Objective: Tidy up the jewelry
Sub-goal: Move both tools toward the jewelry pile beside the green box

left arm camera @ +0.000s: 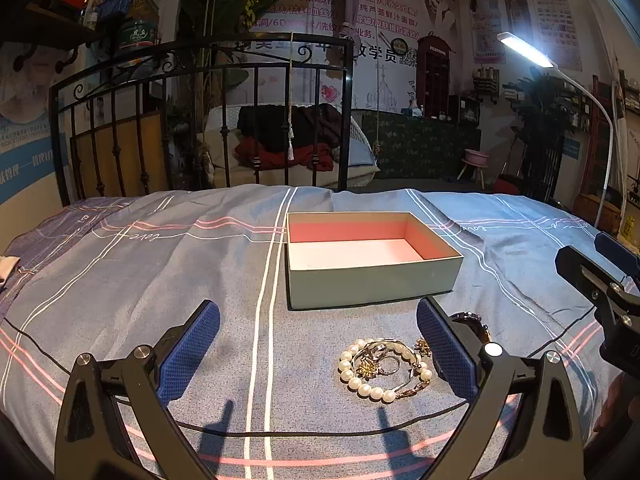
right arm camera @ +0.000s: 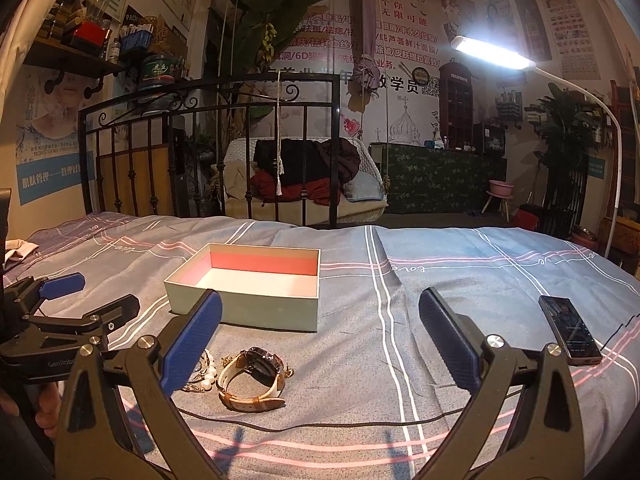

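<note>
A bed [left arm camera: 120, 280] holds an empty open box [left arm camera: 372, 280]. Just in front lie a watch [right arm camera: 256, 376] and tangled pearl bracelet [left arm camera: 384, 368]. Left gripper [left arm camera: 318, 352] and right gripper [right arm camera: 320, 340] hover spread, empty. Tangled chains might snag and lift together.

A pale green cardboard box with pink lining [left arm camera: 374, 258] sits open on the striped blue bedsheet [left arm camera: 160, 280]. A white pearl bracelet tangled with gold chains [left arm camera: 384, 368] lies before it, between the left gripper's [left arm camera: 318, 350] spread blue fingers

Dim, warm-tinted room, glaring lamp [right arm camera: 493, 53] upper right, soft shadows, strong fisheye bending at edges.
</note>
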Motion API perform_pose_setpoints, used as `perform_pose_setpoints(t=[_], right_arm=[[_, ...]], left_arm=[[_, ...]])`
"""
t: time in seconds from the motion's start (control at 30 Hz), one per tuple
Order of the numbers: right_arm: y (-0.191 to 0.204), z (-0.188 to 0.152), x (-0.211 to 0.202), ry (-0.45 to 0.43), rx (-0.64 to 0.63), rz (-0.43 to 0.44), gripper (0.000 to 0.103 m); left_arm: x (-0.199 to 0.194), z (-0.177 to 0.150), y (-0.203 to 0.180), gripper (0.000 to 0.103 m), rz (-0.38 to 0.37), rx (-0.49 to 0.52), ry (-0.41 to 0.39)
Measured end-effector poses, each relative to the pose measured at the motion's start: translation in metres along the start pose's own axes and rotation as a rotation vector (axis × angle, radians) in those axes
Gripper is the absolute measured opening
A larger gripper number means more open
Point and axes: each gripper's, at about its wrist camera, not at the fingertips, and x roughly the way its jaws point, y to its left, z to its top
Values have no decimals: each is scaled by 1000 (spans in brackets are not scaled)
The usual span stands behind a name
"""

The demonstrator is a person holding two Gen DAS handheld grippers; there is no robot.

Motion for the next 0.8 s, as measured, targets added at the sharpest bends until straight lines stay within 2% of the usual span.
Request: perform_pose_setpoints(t=[0.23, 0.4, 0.57, 0.8], right_arm=[[4, -3, 2, 16, -14, 18, 96], [5, -3, 4, 31, -18, 25, 89], [5, -4, 4, 36, -20, 28, 88], [5, -13, 8, 86, -25, 51, 76]], left_arm=[[0, -1, 1, 96, 0, 0, -1], [-1, -1, -1, 96, 3, 7, -7], [0, -2, 0, 96, 2, 6, 2], [5, -9, 1, 96, 7, 17, 33]])
